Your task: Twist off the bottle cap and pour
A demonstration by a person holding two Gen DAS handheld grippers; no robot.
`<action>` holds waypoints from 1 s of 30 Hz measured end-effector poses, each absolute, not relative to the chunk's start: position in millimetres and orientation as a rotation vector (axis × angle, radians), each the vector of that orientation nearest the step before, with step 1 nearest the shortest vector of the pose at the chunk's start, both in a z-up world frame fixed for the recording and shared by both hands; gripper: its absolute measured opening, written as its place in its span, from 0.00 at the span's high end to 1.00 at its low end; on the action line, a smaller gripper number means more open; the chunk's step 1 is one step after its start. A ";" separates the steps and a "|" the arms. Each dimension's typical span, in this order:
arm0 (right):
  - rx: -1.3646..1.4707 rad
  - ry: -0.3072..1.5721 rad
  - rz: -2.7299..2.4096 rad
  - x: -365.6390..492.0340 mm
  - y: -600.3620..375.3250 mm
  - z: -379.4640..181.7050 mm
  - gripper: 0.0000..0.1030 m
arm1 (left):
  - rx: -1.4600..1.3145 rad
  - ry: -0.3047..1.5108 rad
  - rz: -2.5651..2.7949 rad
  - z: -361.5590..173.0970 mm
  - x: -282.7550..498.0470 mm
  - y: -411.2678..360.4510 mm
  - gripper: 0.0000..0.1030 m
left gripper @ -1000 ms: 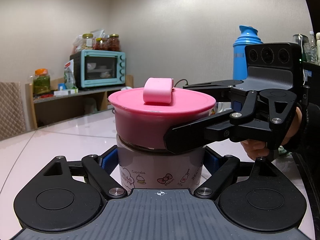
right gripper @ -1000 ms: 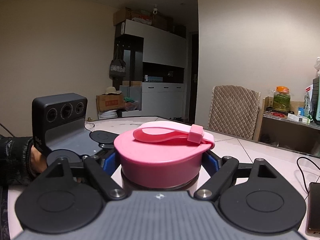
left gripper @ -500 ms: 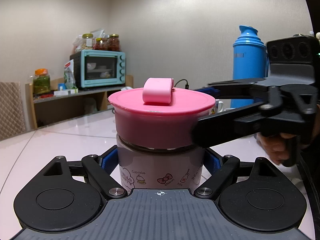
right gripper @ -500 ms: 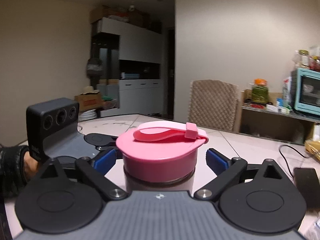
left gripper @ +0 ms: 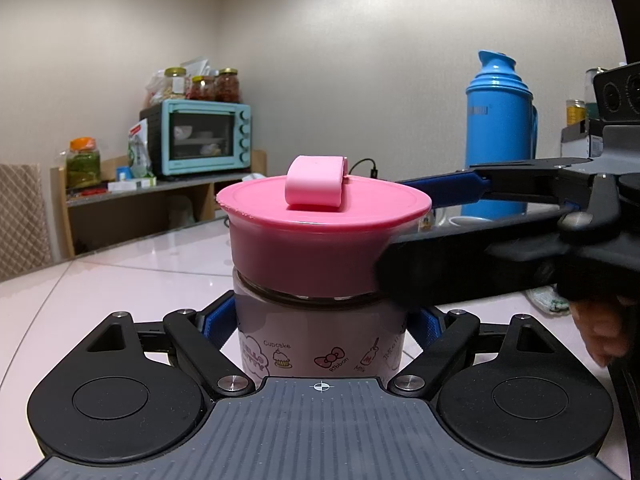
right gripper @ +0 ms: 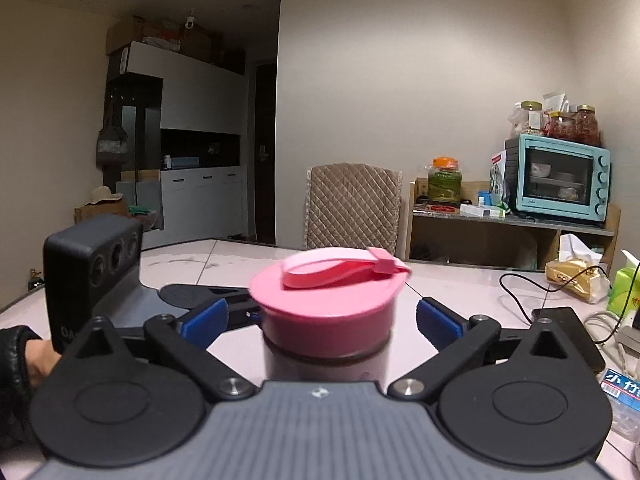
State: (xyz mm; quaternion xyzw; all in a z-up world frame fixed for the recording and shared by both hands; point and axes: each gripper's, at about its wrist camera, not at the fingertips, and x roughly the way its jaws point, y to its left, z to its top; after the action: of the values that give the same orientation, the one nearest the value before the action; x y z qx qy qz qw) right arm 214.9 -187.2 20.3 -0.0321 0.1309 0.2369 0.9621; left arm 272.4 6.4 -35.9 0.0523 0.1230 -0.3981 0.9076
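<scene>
A pale bottle with cartoon prints stands upright on the table, and my left gripper is shut on its body. On top sits its wide pink cap with a loop strap. My right gripper reaches in from the right at cap height. Its jaws are opening, and the blue pads stand clear of the cap on both sides. In the left wrist view, one right finger passes behind the cap and the other crosses in front. A hand holds that gripper.
A blue thermos stands at the back right. A teal oven and jars sit on a low shelf. In the right wrist view, a phone with a cable, a snack bag and a green carton lie to the right. A padded chair is behind the table.
My right gripper has let go of the pink cap. Its jaws have spread wide and it has swung round the bottle. My left gripper and the bottle have stayed still.
</scene>
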 end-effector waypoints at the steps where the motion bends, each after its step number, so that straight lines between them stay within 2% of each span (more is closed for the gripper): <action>1: -0.072 0.264 0.462 215.3 -183.0 19.1 0.01 | 0.108 0.254 -0.822 -35.9 272.6 6.5 0.13; 16: -0.041 0.289 0.359 227.7 -165.5 10.3 0.02 | 0.108 0.254 -0.822 -35.8 272.7 6.9 0.13; 30: -0.056 0.289 0.328 227.6 -160.2 8.4 0.16 | 0.108 0.254 -0.822 -35.9 272.7 7.0 0.13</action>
State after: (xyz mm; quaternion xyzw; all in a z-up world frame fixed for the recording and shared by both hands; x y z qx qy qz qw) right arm 227.6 -160.2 8.4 -0.0277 0.1432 0.1626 0.9759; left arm 272.7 7.0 -35.9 0.0521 0.1231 -0.3982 0.9075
